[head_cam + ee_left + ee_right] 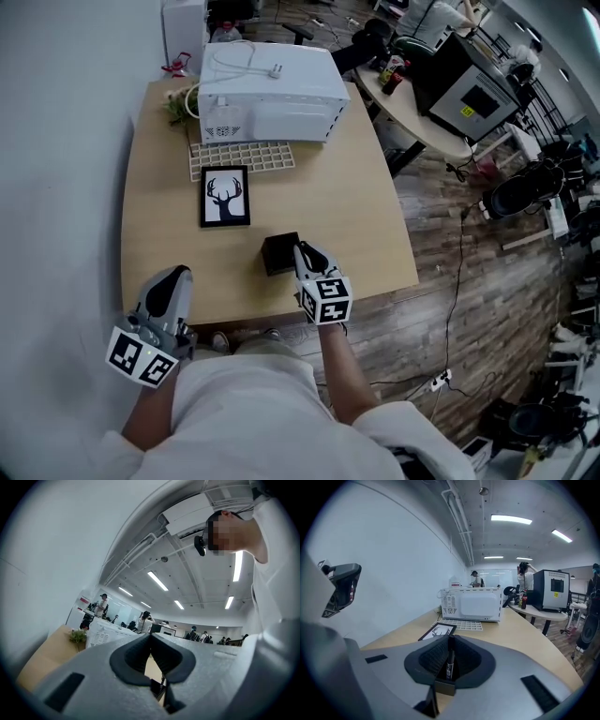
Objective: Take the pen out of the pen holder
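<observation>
A small black pen holder [278, 253] stands on the wooden table [169, 187] near its front edge. My right gripper [303, 249] is at the holder's right side. In the right gripper view, my right gripper [450, 642] is shut on a black pen [450, 663] that stands upright between the pads. The holder's rim [444, 686] shows just below the pen. My left gripper [171, 289] hangs at the table's front left corner, away from the holder. In its own view the left gripper [151, 640] tilts upward, pads together with nothing between them.
A framed deer picture [225, 196] lies behind the holder. Farther back are a white grid tray [241, 156] and a white microwave [272, 94] with a small plant [176, 106] to its left. A wall runs along the left; wood floor and office desks lie to the right.
</observation>
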A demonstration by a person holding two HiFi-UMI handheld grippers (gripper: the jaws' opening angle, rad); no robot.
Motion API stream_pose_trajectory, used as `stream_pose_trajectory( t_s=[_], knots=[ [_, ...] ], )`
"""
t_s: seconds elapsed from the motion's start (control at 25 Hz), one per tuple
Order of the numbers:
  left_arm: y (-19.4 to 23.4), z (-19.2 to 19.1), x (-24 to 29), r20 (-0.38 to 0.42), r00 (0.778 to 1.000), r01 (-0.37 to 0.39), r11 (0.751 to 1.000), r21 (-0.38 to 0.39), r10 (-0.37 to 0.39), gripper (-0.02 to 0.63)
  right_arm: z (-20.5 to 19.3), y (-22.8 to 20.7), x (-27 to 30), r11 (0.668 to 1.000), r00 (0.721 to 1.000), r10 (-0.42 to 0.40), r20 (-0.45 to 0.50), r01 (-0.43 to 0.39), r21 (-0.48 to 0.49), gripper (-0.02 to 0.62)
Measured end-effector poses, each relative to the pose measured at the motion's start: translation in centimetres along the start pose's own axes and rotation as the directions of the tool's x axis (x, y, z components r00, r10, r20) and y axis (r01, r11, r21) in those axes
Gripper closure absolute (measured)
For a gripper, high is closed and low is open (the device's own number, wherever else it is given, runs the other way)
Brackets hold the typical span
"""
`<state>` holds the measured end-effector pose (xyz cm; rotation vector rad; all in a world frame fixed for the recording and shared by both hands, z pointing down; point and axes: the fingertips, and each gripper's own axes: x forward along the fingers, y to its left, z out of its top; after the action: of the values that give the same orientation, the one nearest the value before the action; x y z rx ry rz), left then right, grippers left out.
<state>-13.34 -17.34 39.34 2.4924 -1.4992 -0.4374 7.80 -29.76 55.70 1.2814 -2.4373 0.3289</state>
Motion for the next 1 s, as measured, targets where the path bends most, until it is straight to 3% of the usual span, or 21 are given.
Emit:
stream_pose_trajectory(
  t_s=[0.68,1.0],
  knots=[
    [-2.0,0.9,3.1,0.021,0.995,0.098,0.995,0.010,-0.098,0.592,3.1,-0.9,-3.6,0.999,0.997,-0.008,0.082,0.004,0.044,0.554],
    [-1.5,1.2,4.0,0.033,0.994,0.101,0.995,0.009,-0.101,0.592,6.1,-2.2,-6.0,0.998,0.989,-0.038,0.144,0.030,0.053,0.554]
  ],
)
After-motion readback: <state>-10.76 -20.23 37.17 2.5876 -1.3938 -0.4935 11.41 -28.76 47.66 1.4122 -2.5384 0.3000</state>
